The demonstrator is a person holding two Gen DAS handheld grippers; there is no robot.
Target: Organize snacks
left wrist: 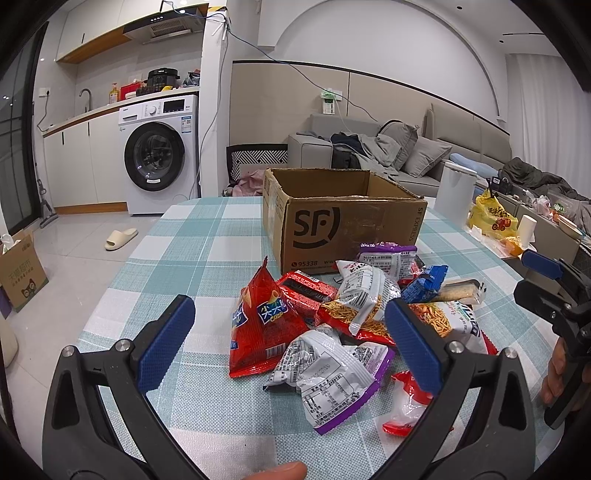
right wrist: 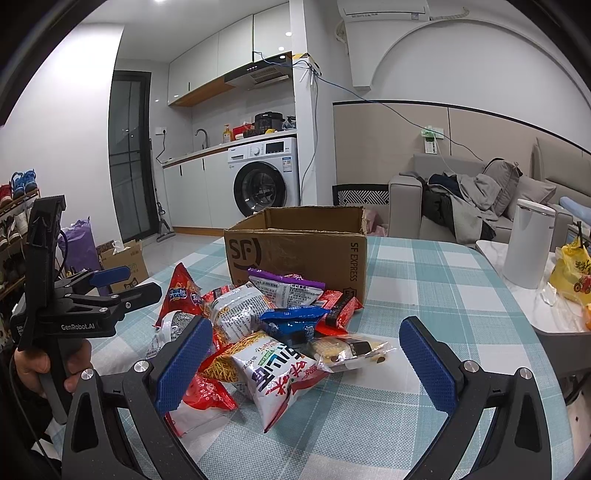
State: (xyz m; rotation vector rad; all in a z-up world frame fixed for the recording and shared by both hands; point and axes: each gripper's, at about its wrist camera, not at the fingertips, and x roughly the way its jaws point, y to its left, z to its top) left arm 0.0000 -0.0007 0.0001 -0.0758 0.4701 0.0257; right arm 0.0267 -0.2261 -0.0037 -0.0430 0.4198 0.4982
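White walls enclose the room, with a curved white arch point(left wrist: 388, 40) at one o'clock. At ten o'clock a front-loading washing machine point(left wrist: 159, 155) sits under a pale countertop point(left wrist: 110, 109), white cabinets point(left wrist: 74, 170) beside it and a range hood point(left wrist: 166, 27) above. A dark glass door point(right wrist: 129, 155) stands further left. The floor point(left wrist: 74, 251) is glossy pale tile. At two o'clock a grey sofa point(left wrist: 406, 155) carries cushions and heaped clothes.

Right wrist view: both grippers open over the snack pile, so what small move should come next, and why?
Probably lower the right gripper onto the white noodle-snack packet and close. Both it and the left gripper are open and empty, that packet lies on top between its fingers, and the cardboard box behind stands open.
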